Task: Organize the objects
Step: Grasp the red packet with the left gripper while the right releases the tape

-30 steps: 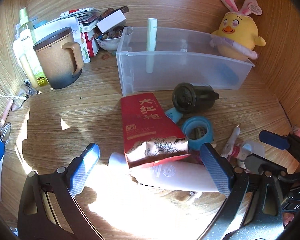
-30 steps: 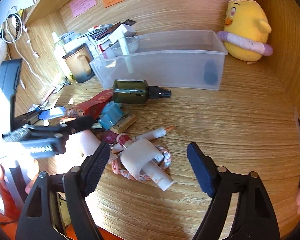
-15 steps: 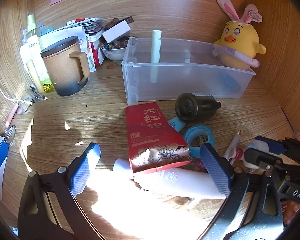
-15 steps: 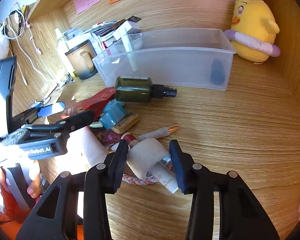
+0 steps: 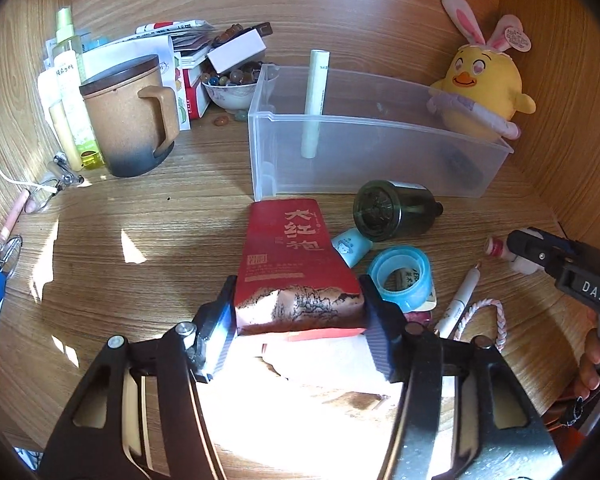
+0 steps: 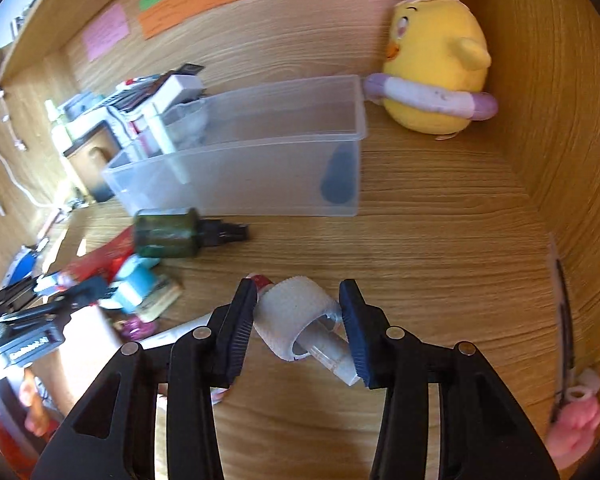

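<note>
tongs of the left gripper (image 5: 298,312) are seen closing on the red pouch (image 5: 292,264), pads at its sides, on the table (image 5: 160,232). the white roll (image 6: 296,316) is clamped by the right tongs (image 6: 300,320).

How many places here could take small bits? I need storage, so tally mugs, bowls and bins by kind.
Mug: 1
Bowl: 1
Bin: 1
Total: 3
</note>
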`<act>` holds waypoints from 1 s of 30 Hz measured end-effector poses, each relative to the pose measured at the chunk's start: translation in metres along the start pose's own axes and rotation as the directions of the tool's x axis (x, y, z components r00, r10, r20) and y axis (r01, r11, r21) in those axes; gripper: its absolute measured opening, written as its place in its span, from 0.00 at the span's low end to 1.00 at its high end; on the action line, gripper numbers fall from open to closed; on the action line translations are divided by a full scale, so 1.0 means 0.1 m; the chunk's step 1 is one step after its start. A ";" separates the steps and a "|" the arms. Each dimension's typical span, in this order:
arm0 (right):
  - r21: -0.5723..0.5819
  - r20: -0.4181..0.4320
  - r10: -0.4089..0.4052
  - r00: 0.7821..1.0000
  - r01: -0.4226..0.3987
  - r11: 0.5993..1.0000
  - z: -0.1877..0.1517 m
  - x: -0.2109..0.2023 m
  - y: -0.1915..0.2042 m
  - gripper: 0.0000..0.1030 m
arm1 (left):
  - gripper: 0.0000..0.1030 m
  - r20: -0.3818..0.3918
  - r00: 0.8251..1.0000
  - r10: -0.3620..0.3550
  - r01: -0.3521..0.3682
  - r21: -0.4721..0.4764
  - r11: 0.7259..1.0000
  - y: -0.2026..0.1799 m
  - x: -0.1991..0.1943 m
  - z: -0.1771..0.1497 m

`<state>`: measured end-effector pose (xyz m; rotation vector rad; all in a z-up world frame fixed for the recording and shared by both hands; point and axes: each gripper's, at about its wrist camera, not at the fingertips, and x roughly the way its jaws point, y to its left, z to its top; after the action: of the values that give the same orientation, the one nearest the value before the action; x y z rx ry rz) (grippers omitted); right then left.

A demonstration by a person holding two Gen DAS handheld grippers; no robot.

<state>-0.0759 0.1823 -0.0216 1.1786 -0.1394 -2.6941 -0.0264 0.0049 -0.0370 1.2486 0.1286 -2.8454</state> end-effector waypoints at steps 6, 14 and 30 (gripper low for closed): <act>0.004 -0.012 0.009 1.000 -0.009 1.000 -0.03 -0.01 -0.05 0.56 | 0.55 0.022 1.000 0.008 -0.008 -0.013 1.000 0.02 -0.06 0.02; -0.004 -0.008 -0.001 1.000 0.001 1.000 -0.11 -0.14 -0.14 0.60 | 0.55 0.075 0.997 0.014 -0.012 -0.039 0.999 0.10 -0.23 0.11; -0.001 0.016 0.026 1.000 -0.026 1.000 -0.06 -0.14 -0.01 0.43 | 0.55 0.112 0.994 0.006 -0.004 -0.016 1.000 0.04 -0.32 0.17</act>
<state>-0.0625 0.1859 -0.0160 1.1478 -0.1553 -2.6815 -0.0172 -0.0003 -0.0022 1.0817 0.1443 -2.8956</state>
